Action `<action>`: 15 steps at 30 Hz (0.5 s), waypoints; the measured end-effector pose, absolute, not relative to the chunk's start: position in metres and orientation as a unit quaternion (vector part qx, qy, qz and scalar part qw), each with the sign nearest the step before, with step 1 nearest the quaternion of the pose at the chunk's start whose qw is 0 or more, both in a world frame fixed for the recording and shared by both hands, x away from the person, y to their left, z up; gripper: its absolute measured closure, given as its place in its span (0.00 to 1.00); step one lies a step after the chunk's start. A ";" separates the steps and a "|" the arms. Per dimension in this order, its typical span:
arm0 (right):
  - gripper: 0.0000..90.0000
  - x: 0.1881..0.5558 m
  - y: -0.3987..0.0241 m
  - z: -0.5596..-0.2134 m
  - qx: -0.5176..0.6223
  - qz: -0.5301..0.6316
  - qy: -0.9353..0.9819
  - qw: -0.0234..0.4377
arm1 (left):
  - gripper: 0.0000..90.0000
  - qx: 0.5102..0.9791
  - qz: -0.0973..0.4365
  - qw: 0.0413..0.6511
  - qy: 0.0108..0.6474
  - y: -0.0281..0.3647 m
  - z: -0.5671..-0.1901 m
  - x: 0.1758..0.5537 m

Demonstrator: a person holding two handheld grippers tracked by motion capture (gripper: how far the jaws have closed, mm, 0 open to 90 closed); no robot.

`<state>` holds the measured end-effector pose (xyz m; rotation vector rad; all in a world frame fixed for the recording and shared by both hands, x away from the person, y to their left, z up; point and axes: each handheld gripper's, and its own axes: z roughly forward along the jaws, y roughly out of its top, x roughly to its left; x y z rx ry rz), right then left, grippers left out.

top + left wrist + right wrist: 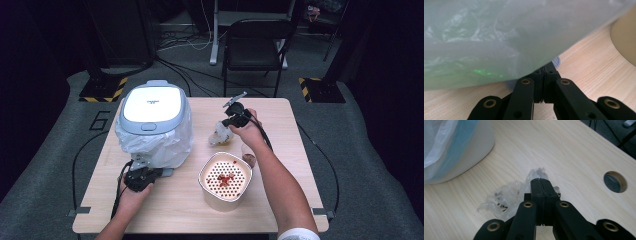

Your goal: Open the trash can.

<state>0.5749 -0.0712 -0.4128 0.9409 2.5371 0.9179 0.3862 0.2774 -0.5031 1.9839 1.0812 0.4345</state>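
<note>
The right tongs [541, 182] are pinching the crumpled clear wrapper [506, 197] on the surface [280, 125] behind the perforated pot [225, 181], apparently to lift it, while the left tongs [546, 68], pressed together, are steadying the bagged rice cooker [152, 120].

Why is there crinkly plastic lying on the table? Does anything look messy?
Yes. A crumpled clear wrapper lies loose on the table, with the right gripper shut at its edge. Red bits sit scattered on the cream container's holed tray.
</note>
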 end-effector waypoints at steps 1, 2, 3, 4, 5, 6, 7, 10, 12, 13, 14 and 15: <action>1.00 0.573 -0.077 -0.409 0.331 0.323 0.874 0.149 | 0.98 0.787 0.172 0.409 0.429 0.277 -0.503 0.386; 1.00 0.572 -0.081 -0.406 0.330 0.325 0.873 0.151 | 0.98 0.787 0.172 0.409 0.429 0.277 -0.503 0.386; 1.00 0.572 -0.081 -0.406 0.330 0.325 0.873 0.151 | 0.98 0.787 0.172 0.409 0.429 0.277 -0.503 0.386; 1.00 0.571 -0.088 -0.403 0.334 0.328 0.869 0.159 | 0.98 0.787 0.172 0.408 0.429 0.277 -0.503 0.386; 1.00 0.571 -0.091 -0.402 0.337 0.328 0.868 0.160 | 0.98 0.787 0.172 0.409 0.429 0.277 -0.503 0.386; 1.00 0.571 -0.091 -0.402 0.337 0.328 0.868 0.160 | 0.98 0.787 0.172 0.409 0.429 0.277 -0.503 0.386; 1.00 0.569 -0.101 -0.400 0.346 0.329 0.863 0.166 | 0.98 0.787 0.172 0.408 0.429 0.277 -0.503 0.386; 1.00 0.568 -0.114 -0.399 0.356 0.328 0.858 0.171 | 0.98 0.788 0.171 0.408 0.428 0.278 -0.503 0.387; 1.00 0.567 -0.118 -0.399 0.357 0.326 0.858 0.175 | 0.99 0.788 0.170 0.408 0.429 0.278 -0.503 0.387; 1.00 0.566 -0.122 -0.399 0.361 0.326 0.856 0.177 | 0.98 0.788 0.170 0.408 0.429 0.278 -0.503 0.387; 1.00 0.564 -0.131 -0.398 0.367 0.324 0.853 0.179 | 0.99 0.787 0.170 0.409 0.429 0.278 -0.503 0.387; 1.00 0.563 -0.136 -0.398 0.374 0.327 0.850 0.178 | 0.98 0.785 0.162 0.413 0.433 0.277 -0.504 0.387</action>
